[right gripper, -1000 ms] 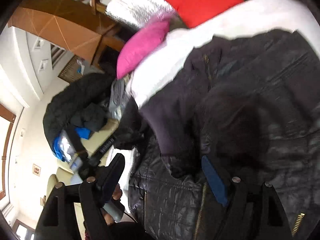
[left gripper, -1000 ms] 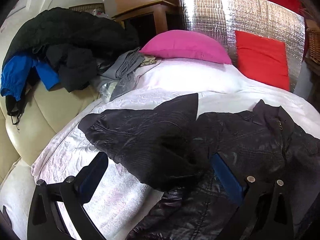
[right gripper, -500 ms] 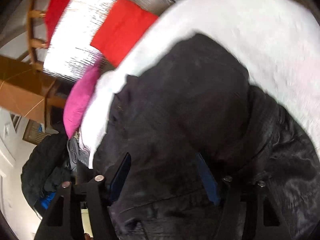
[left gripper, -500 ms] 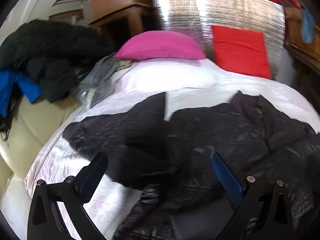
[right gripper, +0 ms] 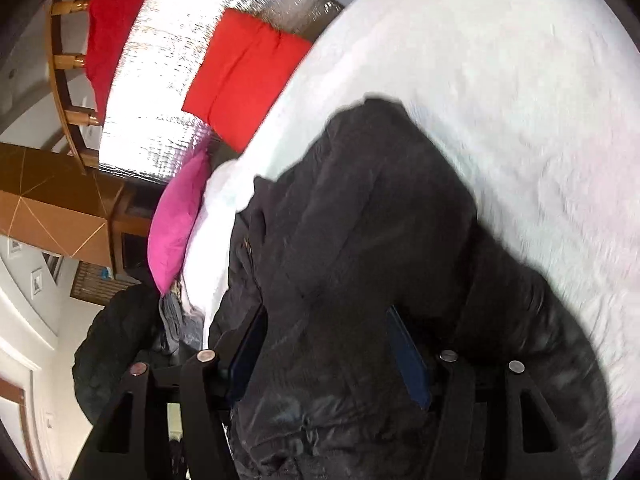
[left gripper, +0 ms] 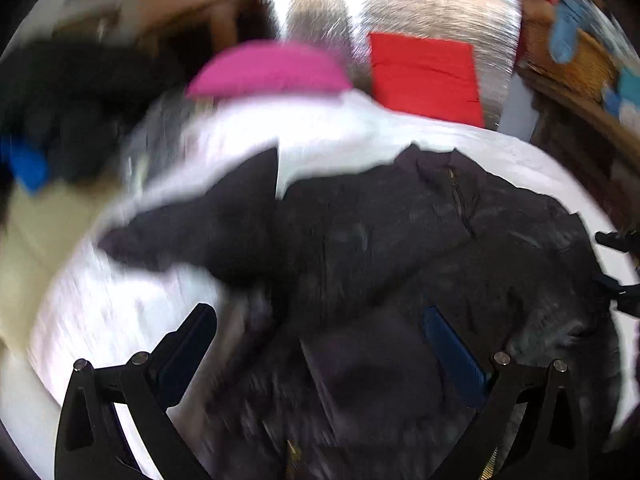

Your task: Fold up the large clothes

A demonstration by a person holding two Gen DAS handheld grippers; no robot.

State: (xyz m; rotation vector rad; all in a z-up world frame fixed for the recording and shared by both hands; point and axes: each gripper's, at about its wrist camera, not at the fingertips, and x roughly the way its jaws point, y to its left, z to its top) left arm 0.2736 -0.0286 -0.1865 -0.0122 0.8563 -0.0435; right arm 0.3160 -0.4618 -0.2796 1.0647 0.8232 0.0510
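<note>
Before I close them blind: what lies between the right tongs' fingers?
Black jacket fabric fills the gap of the open right tongs; the right wrist view shows it.

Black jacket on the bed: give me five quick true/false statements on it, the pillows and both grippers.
1. The black jacket lies on a white bed cover. True.
2. The left gripper is clamped shut on a sleeve. False: its fingers are spread wide above the jacket and grip nothing.
3. A pink pillow lies at the head of the bed, beside a red cushion. True.
4. The jacket is already folded into a neat square. False: one sleeve still sticks out to the side over the bed cover.
5. The right gripper has jacket fabric bunched between its spread fingers. True; whether the fabric is actually pinched cannot be told.
</note>
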